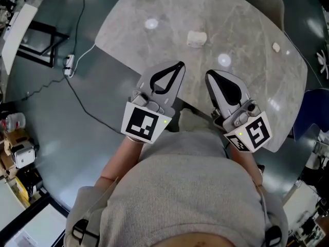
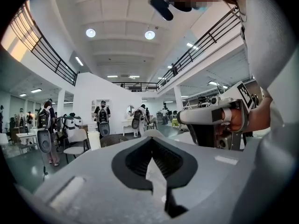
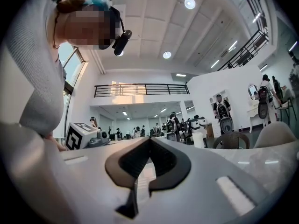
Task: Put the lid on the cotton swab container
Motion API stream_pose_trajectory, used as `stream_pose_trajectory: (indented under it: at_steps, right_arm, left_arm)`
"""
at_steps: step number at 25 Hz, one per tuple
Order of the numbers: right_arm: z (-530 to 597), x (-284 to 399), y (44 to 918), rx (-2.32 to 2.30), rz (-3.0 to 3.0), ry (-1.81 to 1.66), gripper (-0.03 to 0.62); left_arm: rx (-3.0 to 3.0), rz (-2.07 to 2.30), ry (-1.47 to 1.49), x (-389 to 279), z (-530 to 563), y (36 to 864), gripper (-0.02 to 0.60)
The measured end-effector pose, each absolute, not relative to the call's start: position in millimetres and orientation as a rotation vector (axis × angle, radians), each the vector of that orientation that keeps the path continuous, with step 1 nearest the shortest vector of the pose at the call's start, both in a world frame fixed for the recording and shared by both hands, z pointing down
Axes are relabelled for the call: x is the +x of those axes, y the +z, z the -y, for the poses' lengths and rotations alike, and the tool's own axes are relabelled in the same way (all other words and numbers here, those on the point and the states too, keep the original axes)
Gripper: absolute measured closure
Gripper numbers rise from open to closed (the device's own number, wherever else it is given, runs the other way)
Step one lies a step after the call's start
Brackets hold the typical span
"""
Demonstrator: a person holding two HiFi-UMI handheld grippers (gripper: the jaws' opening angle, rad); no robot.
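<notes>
Marble table (image 1: 241,24) carries one white container (image 1: 196,38); left gripper (image 1: 180,66) and right gripper (image 1: 209,75) both clenched empty.

The small, pale cotton swab container (image 1: 196,38) sits far out on the table (image 1: 241,86). A tiny white thing (image 1: 276,47) lies well apart to its right.

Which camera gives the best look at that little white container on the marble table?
The head view: it looks down on the white container, which is small in the picture but shown whole. Both gripper views aim level, too high, and show nothing of it.
</notes>
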State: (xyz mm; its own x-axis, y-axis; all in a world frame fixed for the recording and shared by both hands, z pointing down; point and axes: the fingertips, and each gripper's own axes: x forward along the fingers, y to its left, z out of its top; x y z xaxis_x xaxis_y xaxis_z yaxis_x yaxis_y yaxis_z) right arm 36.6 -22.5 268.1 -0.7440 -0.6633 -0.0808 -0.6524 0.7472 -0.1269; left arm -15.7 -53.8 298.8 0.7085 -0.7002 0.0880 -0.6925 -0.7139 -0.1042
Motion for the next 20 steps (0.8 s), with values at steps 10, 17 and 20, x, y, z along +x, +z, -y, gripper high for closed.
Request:
stream_pose_trajectory:
  at_steps: [10, 17, 20]
  right_arm:
    - [-63.8, -0.1, 265.2, -1.154, -2.768, -0.107, 0.591]
    - [-103.1, -16.7, 264.0, -1.199, -2.761, -0.078, 0.591]
    - [-114.1, -21.9, 263.7, -1.211, -2.754, -0.066, 0.592]
  left_arm:
    - [-2.863, -1.096, -0.148, -47.7, -28.7, 293.4, 0.581]
    - [-2.877, -1.022, -0.158, -55.7, -70.9, 290.4, 0.581]
    - [-2.874, -1.022, -0.156, -61.7, -80.8, 290.3, 0.581]
